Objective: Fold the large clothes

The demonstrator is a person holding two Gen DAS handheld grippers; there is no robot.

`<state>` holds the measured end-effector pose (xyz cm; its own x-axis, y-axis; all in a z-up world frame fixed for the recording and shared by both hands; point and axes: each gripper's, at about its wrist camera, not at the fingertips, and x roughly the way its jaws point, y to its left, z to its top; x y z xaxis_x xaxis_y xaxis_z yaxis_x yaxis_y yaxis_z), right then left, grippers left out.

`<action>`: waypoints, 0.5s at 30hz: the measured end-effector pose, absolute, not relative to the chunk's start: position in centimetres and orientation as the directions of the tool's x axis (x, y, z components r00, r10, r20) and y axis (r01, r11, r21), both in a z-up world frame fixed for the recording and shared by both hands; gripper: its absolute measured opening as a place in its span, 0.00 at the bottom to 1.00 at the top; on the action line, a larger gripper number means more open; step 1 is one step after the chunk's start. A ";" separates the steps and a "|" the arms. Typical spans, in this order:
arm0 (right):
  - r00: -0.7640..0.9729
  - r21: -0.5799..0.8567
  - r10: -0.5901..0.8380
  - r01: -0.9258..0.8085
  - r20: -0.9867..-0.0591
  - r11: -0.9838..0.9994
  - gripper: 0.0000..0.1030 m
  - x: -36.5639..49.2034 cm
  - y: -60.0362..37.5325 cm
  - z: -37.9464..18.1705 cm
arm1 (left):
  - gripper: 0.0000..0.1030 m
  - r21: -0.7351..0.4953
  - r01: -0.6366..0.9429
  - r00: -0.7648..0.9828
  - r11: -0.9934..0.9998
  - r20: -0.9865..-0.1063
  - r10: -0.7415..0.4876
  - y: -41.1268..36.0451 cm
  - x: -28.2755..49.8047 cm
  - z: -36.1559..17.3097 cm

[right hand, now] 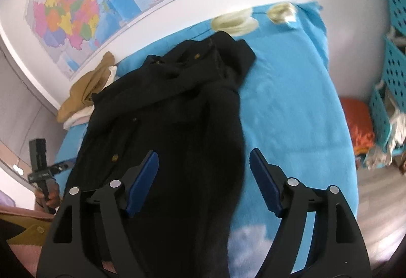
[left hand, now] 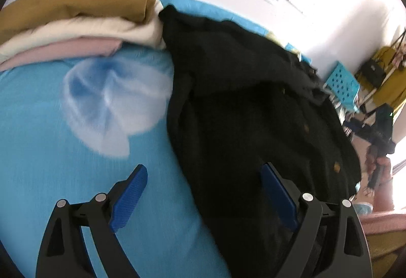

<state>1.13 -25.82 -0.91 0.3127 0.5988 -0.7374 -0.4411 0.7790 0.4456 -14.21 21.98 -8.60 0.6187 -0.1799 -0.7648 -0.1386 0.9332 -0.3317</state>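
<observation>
A black coat (left hand: 253, 105) with brown buttons lies lengthwise on the blue bedsheet (left hand: 50, 176), rumpled at its far end. My left gripper (left hand: 203, 169) hovers open over the coat's near left edge, one blue pad (left hand: 129, 196) above the sheet and the other above the cloth, gripping nothing. In the right wrist view the same coat (right hand: 177, 113) fills the middle. My right gripper (right hand: 203, 152) stands open just above the coat's near right side, with no cloth pinched between its pads.
A stack of brown, cream and pink folded clothes (left hand: 76, 11) sits at the coat's far left by the wall. A map (right hand: 71, 11) hangs on that wall. Teal perforated baskets (right hand: 393, 62) and an orange cloth (right hand: 360, 123) stand beyond the bed's right edge.
</observation>
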 end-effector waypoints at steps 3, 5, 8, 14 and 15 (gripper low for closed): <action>0.289 0.492 0.626 -0.418 -0.725 0.764 0.78 0.0 -27.5 -1.6 | 0.85 -0.345 -0.114 0.610 0.932 -0.765 -0.209 21.3 -15.4 -8.6; 0.275 0.503 0.629 -0.410 -0.728 0.761 0.78 -0.7 -28.0 -2.3 | 0.85 -0.376 -0.107 0.602 0.920 -0.761 -0.241 21.1 -15.8 -8.7; 0.243 0.527 0.649 -0.416 -0.721 0.741 0.79 -1.6 -28.3 -3.0 | 0.86 -0.373 -0.098 0.592 0.923 -0.767 -0.247 20.2 -16.2 -8.9; 0.197 0.568 0.691 -0.437 -0.696 0.697 0.80 -3.0 -28.0 -3.7 | 0.93 -0.493 -0.035 0.563 0.869 -0.729 -0.391 18.6 -16.5 -9.2; 0.190 0.575 0.698 -0.441 -0.691 0.689 0.81 -3.2 -27.9 -3.8 | 0.93 -0.507 -0.029 0.559 0.862 -0.723 -0.406 18.4 -16.7 -9.2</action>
